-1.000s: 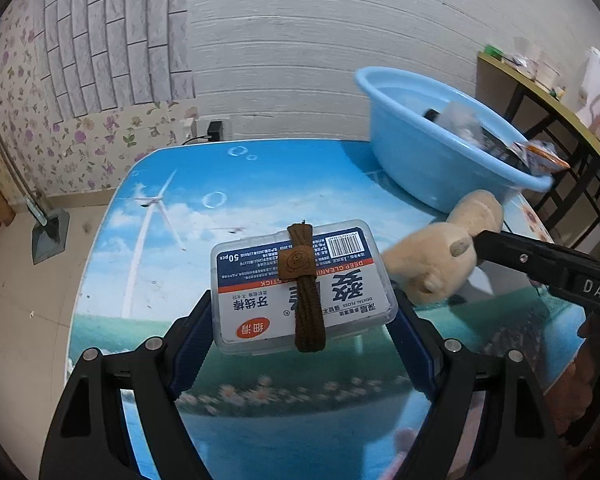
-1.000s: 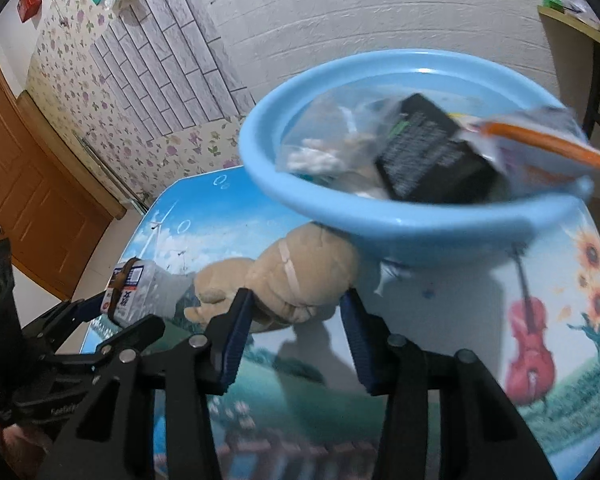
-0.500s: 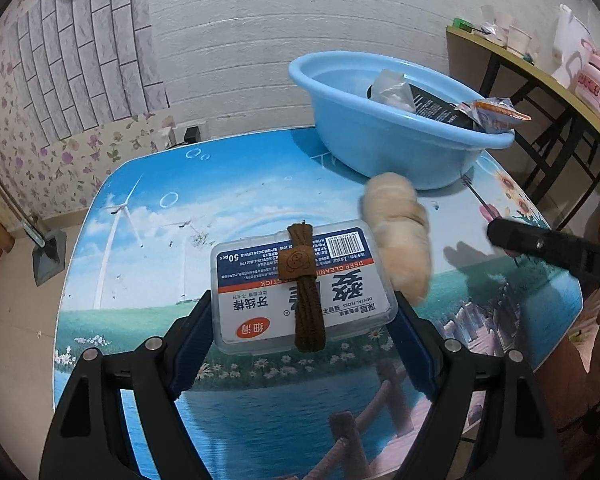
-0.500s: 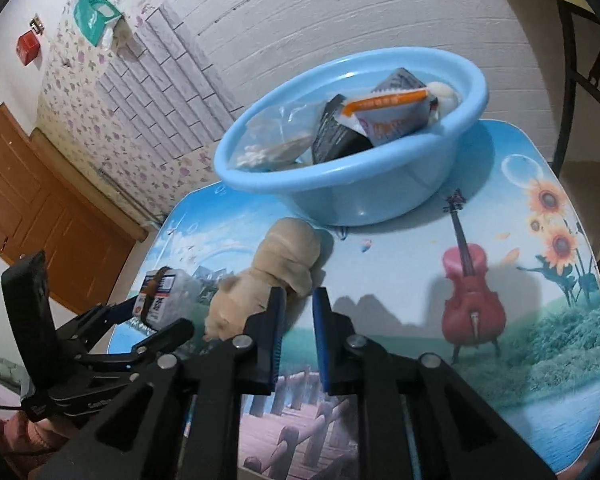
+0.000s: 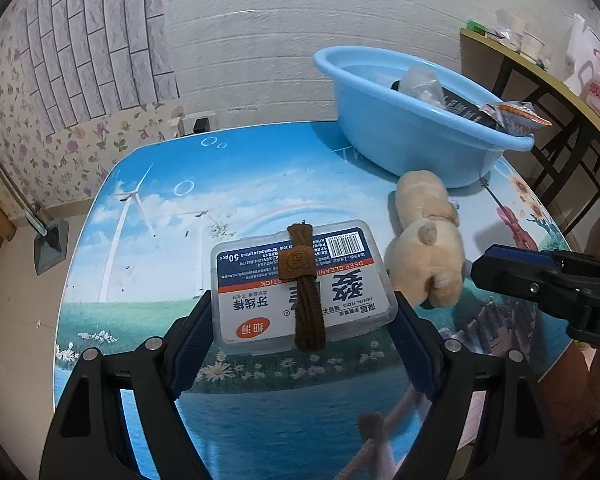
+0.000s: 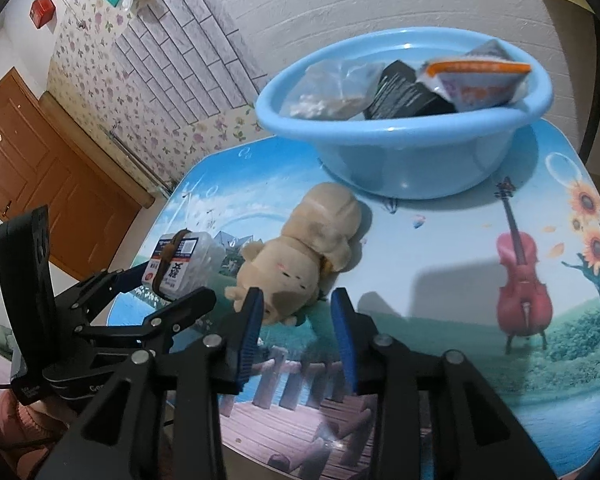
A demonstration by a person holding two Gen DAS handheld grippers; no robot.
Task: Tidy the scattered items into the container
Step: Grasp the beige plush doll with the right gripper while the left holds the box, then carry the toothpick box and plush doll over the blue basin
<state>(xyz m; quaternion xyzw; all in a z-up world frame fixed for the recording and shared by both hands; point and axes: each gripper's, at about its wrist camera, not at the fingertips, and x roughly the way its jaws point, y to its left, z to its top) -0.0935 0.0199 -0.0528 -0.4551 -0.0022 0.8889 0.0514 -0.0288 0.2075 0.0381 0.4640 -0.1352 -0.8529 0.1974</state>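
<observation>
**Dental floss box held up while plush toy lies beside the basin**

The dental floss box [image 5: 302,285], with a brown strap [image 5: 305,280] wrapped around it, is being gripped between the fingers of the left gripper [image 5: 304,320] above the table [image 5: 148,240]. The beige plush toy [image 6: 300,256] is lying on the table, near the blue basin [image 6: 400,160], which is standing at the far right. The right gripper [image 6: 298,320] is being held with fingers parted, just short of the toy. A black box [image 6: 404,94] and packets are lying in the basin.
</observation>
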